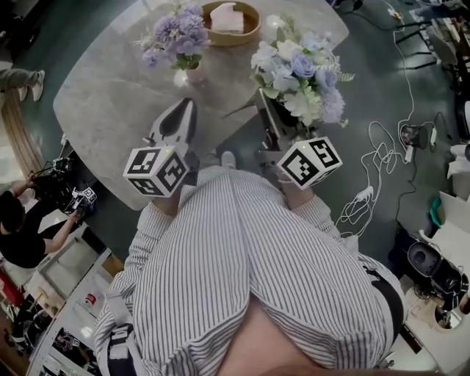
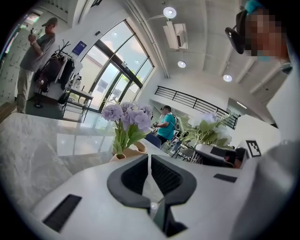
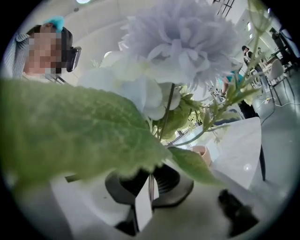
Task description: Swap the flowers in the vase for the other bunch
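A bunch of purple flowers stands in a small peach vase at the far side of the grey marble table. My left gripper hovers just short of that vase, shut with nothing in it. In the left gripper view its jaws meet, and the purple flowers rise right beyond them. My right gripper is shut on the stems of a white and pale blue bunch, held above the table's right edge. That bunch's blooms and a big leaf fill the right gripper view.
A wooden bowl holding a white thing sits behind the vase. White cables trail over the floor at right, near chairs and appliances. A person in black crouches at lower left. Other people stand beyond the table in the left gripper view.
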A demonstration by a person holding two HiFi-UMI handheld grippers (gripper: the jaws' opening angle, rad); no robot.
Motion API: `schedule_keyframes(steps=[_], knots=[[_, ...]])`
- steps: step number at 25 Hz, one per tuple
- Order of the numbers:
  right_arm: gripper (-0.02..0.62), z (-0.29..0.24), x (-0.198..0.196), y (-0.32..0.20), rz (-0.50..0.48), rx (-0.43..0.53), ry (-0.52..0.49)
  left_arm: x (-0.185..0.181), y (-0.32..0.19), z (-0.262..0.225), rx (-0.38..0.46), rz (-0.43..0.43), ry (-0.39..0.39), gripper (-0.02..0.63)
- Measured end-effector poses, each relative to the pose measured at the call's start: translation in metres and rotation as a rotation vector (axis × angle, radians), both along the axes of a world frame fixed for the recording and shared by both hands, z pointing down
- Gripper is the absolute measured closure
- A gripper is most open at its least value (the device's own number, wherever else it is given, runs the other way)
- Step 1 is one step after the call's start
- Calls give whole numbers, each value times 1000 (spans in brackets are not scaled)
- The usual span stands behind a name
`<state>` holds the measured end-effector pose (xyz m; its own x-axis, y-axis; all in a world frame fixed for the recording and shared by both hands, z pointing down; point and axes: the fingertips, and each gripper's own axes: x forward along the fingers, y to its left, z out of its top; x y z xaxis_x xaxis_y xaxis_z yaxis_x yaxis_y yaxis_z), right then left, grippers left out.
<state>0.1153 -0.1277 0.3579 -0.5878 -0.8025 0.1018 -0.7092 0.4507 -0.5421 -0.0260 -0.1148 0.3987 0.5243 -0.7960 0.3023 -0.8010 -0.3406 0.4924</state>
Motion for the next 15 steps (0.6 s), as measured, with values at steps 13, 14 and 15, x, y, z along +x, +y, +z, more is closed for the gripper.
schedule_keyframes(steps=[13, 14, 15], knots=[[568, -3, 0, 0, 34, -3, -5, -4, -10, 2, 18, 20, -59, 573], [568, -4, -1, 0, 35, -4, -3, -3, -11, 2, 15, 23, -56, 540], [568, -5, -1, 1, 35, -5, -1, -4, -12, 2, 12, 23, -55, 499]])
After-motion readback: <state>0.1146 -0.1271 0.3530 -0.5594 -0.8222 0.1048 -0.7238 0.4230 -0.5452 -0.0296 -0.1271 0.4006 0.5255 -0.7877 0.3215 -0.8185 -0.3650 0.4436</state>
